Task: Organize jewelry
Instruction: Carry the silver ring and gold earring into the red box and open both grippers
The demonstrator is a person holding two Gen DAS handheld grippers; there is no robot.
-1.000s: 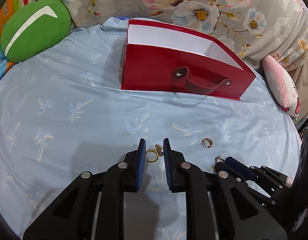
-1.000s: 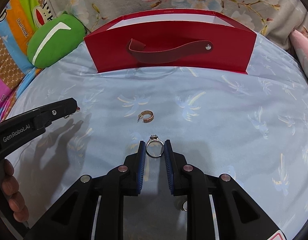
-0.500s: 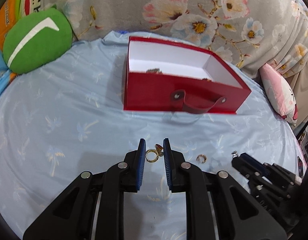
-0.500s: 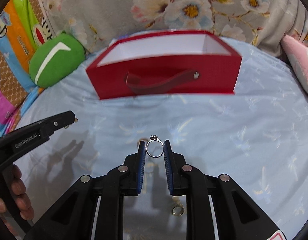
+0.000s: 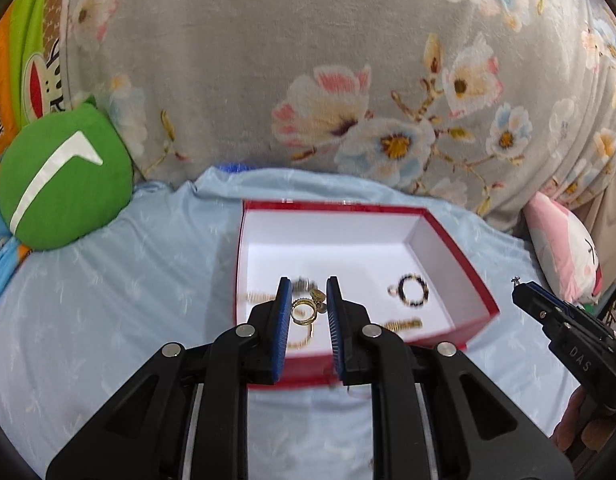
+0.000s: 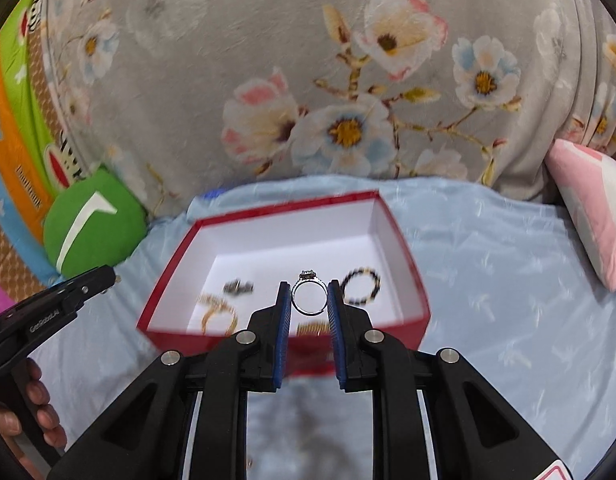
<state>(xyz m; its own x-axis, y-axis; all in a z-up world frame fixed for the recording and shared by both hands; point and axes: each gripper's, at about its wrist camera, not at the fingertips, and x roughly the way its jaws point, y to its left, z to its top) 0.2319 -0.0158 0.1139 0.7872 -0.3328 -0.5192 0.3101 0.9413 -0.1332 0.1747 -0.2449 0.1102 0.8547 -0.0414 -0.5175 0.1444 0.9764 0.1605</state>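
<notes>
The big blue sheet [image 5: 107, 300] lies under everything – it is soft, so little things that drop on it will not roll far. On it sits the red box [image 5: 460, 258], just ahead of both your claws, with its open top up so you can drop things straight in. Its white floor [image 6: 291, 256] makes the small shiny pieces easy to see.

Some jewelry is in there already. From your right claw, a dark bead ring [image 6: 362, 280] lies just past the right finger, and a gold hoop [image 6: 219, 316] and a small grey piece [image 6: 237, 287] lie off to the left.

Your right claw [image 6: 308, 300] is pinched on the silver ring [image 6: 310, 295]. You hold it by its two sides, stone on top, so it cannot slip. It hangs up over the near part of the box – I think that is why you brought it here, to let it fall inside.

Your left claw [image 5: 306, 311] is squeezed on the gold ring [image 5: 301, 314], with a little gold charm [image 5: 318, 306] hanging beside it, close to the right finger. It is also over the near edge of the box.

I would move each claw a bit more forward before letting go, so nothing lands on the front wall.
</notes>
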